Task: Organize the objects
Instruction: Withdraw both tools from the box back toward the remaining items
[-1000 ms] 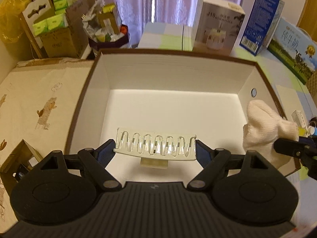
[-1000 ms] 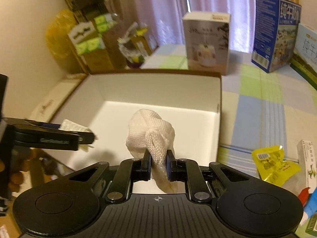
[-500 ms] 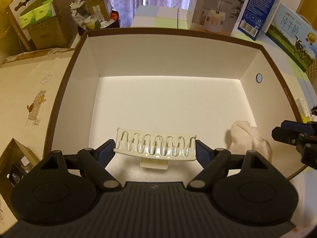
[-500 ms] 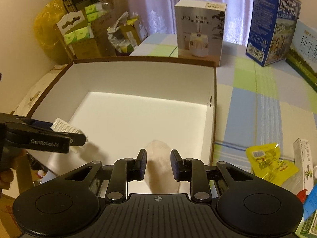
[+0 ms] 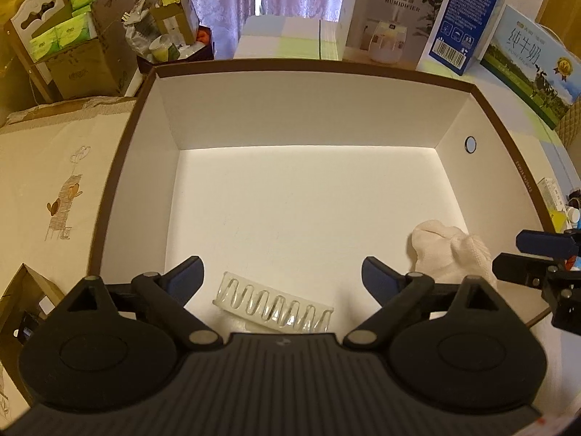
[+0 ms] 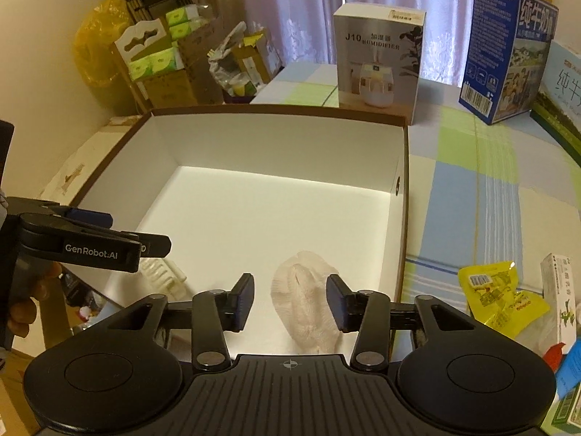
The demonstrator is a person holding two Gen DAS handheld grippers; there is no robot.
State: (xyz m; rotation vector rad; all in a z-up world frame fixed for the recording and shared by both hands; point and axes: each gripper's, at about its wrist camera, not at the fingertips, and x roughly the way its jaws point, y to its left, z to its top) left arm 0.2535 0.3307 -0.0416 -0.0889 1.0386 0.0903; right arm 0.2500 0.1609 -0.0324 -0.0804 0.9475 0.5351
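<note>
Two items down: I see both lying on the floor of the box (image 5: 305, 109), released.
Left gripper (image 5: 283, 278): jaws wide and still opening — nothing between the pads; the clip (image 5: 272, 307) lies just under and ahead of them, clear of both.
Clip: near edge of the box at 6 o'clock in my left view, long axis running 10 to 4, slightly skewed to the gripper's span.
Right gripper (image 6: 289, 299): jaws parted and opening, pads standing off either side of the cloth (image 6: 308, 309), not pressing it.
Cloth: bundled, near right corner of the box; in my left view it sits at 4 o'clock, close to the right wall.
Key relation: each item lies directly below its own gripper, so I judge a straight lift-away clears both — no crossing of arms needed.
Next pick: loose packets, such as the yellow pack (image 6: 501, 299), lie outside the box at 3 o'clock from the right gripper; that hand is nearer.
</note>
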